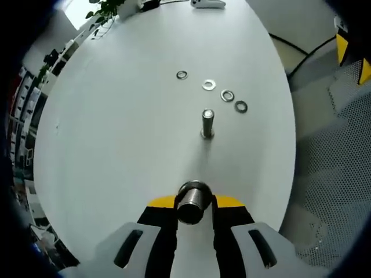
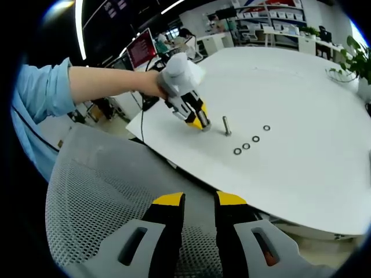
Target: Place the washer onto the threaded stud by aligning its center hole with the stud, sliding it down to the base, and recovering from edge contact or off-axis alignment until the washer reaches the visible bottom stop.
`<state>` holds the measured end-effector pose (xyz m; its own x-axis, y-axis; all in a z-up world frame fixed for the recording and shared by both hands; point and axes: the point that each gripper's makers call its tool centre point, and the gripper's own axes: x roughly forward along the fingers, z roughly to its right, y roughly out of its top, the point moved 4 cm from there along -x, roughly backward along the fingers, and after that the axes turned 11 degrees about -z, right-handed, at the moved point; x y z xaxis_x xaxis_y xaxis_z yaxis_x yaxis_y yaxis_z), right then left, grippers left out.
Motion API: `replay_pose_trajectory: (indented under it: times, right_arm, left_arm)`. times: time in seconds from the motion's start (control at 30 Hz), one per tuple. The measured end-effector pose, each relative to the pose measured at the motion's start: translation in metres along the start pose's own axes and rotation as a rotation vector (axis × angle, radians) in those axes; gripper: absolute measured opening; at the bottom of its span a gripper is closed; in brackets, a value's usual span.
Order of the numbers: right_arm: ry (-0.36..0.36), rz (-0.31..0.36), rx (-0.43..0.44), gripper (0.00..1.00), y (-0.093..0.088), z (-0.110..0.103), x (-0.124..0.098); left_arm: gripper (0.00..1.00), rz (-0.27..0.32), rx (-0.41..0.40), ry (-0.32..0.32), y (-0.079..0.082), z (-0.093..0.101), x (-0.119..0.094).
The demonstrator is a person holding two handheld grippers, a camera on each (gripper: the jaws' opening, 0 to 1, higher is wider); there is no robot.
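Note:
A threaded stud (image 1: 207,123) stands upright on the white table (image 1: 116,145). Beyond it, several washers lie in a loose row, from one (image 1: 182,75) at the left to one (image 1: 241,106) at the right. My left gripper (image 1: 194,207) is low over the table, short of the stud, its yellow-tipped jaws shut on a short metal cylinder (image 1: 193,201). The right gripper view shows that left gripper (image 2: 200,120) in a person's hand, beside the stud (image 2: 226,125) and washers (image 2: 246,146). My right gripper (image 2: 200,202) is open and holds nothing, well back from the table.
A grey mesh chair (image 2: 98,197) lies under my right gripper, off the table's near edge. A potted plant (image 1: 104,8) and small items stand at the table's far end. Desks, monitors and shelves fill the room behind. A black cable (image 1: 301,55) runs across the floor.

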<state>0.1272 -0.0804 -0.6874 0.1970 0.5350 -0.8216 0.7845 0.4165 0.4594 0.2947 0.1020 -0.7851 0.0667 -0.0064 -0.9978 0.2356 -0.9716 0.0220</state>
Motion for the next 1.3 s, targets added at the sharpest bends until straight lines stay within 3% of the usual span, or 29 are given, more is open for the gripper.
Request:
replay_pose_trajectory:
  times: [0.13, 0.33, 0.57, 0.73, 0.87, 1.07, 1.13, 1.3]
  right_arm:
    - [0.001, -0.001, -0.005, 0.22, 0.0, 0.0, 0.0]
    - [0.004, -0.001, -0.009, 0.22, 0.0, -0.001, 0.0]
    - [0.006, 0.0, -0.009, 0.23, 0.0, -0.001, 0.0]
    - [0.006, -0.004, -0.007, 0.23, -0.001, -0.002, 0.0]
    - [0.006, -0.01, -0.003, 0.23, -0.002, -0.002, 0.0]
    - [0.004, -0.017, 0.0, 0.24, -0.003, -0.003, -0.001]
    - [0.006, -0.02, 0.002, 0.25, -0.004, -0.003, -0.001]
    - [0.006, -0.024, 0.003, 0.25, -0.004, -0.003, 0.0]
  left_arm:
    - [0.23, 0.017, -0.017, -0.01, -0.005, 0.001, -0.009]
    - [0.29, 0.098, -0.042, 0.037, -0.011, 0.004, -0.036]
    - [0.3, 0.257, -0.084, 0.109, -0.016, 0.018, -0.083]
    - [0.31, 0.343, -0.134, 0.129, -0.033, 0.037, -0.12]
    - [0.31, 0.446, -0.236, 0.166, -0.053, 0.044, -0.15]
    - [0.3, 0.698, -0.537, 0.209, -0.088, 0.051, -0.187]
    - [0.29, 0.781, -0.6, 0.179, -0.095, 0.06, -0.194]
    - [0.3, 0.82, -0.695, 0.241, -0.12, 0.073, -0.199]
